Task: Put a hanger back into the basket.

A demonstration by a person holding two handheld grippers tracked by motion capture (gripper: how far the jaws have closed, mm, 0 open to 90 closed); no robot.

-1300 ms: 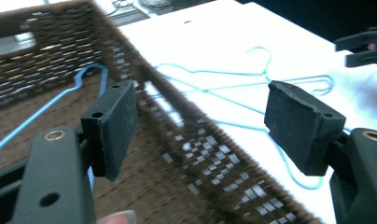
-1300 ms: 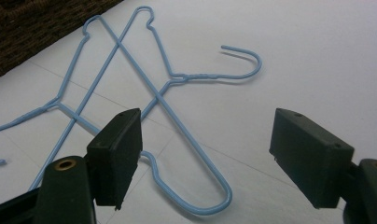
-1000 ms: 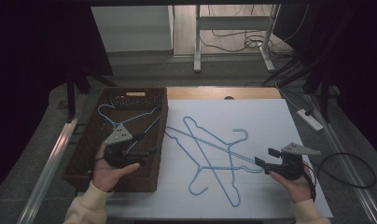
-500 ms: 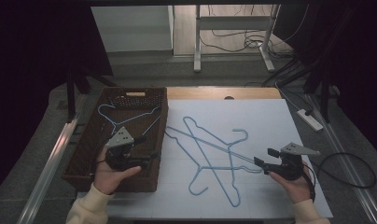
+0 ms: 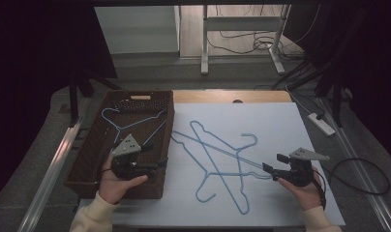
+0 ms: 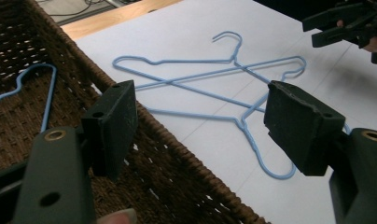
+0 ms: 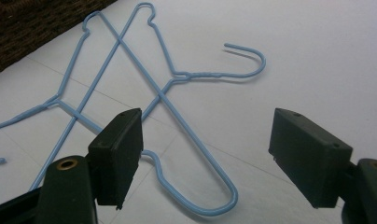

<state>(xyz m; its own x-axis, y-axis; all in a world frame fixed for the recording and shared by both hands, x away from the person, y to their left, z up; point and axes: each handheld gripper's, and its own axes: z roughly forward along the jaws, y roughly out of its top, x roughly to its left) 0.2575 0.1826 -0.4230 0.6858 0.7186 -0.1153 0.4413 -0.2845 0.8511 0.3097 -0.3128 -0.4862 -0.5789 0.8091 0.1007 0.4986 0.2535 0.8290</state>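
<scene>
Viewing from above: two blue hangers (image 5: 218,159) lie crossed on the white sheet (image 5: 280,125), a third in the basket (image 5: 89,166). Left gripper (image 6: 200,126) view: jaws apart, empty, over the basket rim. Right gripper (image 7: 205,154) view: jaws apart, empty; centre them on one wire only before closing.

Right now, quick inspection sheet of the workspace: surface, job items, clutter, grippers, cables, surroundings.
Surface: white sheet over a wooden table.
Job's things: two blue wire hangers lie crossed on the sheet; a third blue hanger lies in the brown wicker basket at the left.
Clutter: nothing seen.
Grippers: left gripper open, empty, over the basket's near right rim; right gripper open, empty, beside the crossed hangers.
Cables: black cable loops right of the sheet.
Surroundings: power strip, metal stand legs, dark drapes.
</scene>
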